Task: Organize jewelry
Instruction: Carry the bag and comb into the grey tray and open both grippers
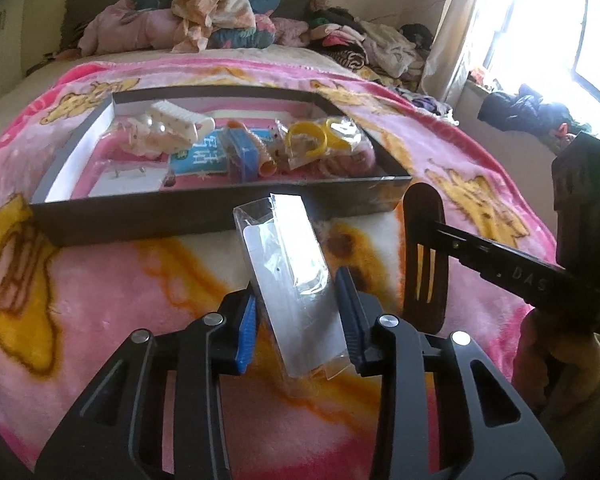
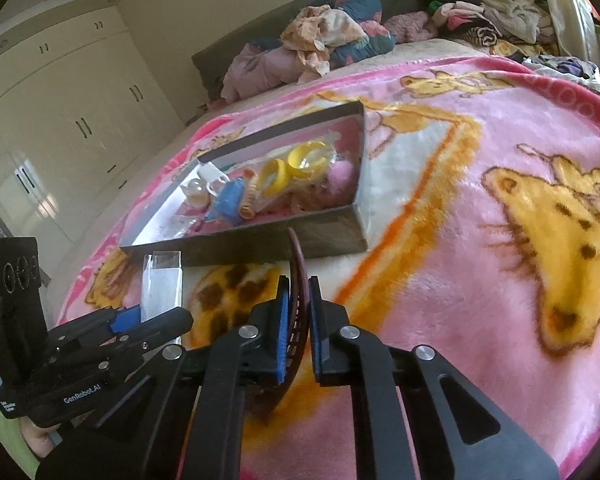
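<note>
Left gripper (image 1: pixel 298 322) sat closest to its own camera, blue pads pressed on both sides of a clear plastic packet (image 1: pixel 288 276) with a white card inside. Packet stood tilted, top end leaning toward the dark shallow box (image 1: pixel 204 216), lifted just off the pink blanket (image 1: pixel 100 300). Small jewelry piece inside the packet was too faint to identify.

Right gripper (image 2: pixel 300 328) was clamped on a dark brown slotted hair clip (image 2: pixel 298 312), held edge-on and upright between the pads, its top end near the box's front wall. From the left view the clip stood just right of the packet, apart from it.

Box lay on the blanket beyond both grippers. Contents: yellow rings in a clear bag (image 1: pixel 320 136), blue comb-like piece (image 1: pixel 242 156), orange coil hair tie (image 1: pixel 266 160), white claw clip (image 1: pixel 180 124), card with studs at front left (image 1: pixel 126 178). Clothes pile (image 1: pixel 216 16) was heaped at the headboard, well behind.
</note>
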`<control>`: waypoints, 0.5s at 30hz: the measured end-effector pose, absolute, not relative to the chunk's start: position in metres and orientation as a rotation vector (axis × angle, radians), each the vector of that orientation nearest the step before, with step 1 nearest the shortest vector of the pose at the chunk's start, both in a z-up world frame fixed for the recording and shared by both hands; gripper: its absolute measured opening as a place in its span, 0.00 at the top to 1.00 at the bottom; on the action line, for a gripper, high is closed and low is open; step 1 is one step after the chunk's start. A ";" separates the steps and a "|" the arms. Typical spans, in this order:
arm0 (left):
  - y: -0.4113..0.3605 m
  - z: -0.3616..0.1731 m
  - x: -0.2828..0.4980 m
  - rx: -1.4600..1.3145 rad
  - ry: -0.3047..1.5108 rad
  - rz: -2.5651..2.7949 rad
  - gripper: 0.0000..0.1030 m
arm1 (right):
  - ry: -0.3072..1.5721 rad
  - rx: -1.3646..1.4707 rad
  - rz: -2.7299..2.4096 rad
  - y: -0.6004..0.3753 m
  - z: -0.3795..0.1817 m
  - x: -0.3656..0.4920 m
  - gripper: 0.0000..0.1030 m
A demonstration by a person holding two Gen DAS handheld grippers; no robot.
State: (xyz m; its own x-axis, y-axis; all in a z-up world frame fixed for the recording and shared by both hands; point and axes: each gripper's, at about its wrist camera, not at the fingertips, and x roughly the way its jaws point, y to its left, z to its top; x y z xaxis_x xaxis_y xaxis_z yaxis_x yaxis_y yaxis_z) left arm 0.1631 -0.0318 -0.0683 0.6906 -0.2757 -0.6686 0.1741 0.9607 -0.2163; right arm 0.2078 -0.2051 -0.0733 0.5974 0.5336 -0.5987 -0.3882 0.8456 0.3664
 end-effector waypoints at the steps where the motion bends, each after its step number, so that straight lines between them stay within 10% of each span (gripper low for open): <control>1: -0.030 -0.066 0.162 -0.141 0.761 -0.252 0.74 | 0.754 0.200 0.539 -0.204 -0.071 0.206 0.92; 15: 0.011 -0.032 0.163 -0.183 0.664 -0.170 0.74 | 0.665 0.129 0.579 -0.177 -0.029 0.201 0.92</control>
State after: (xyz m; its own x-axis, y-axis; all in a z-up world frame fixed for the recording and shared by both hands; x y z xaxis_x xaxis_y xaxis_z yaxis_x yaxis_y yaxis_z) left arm 0.1630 0.0107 -0.0317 0.7749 -0.2144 -0.5947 0.0982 0.9701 -0.2219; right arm 0.2009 -0.1769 -0.0292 0.6364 0.5459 -0.5450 -0.4654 0.8352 0.2931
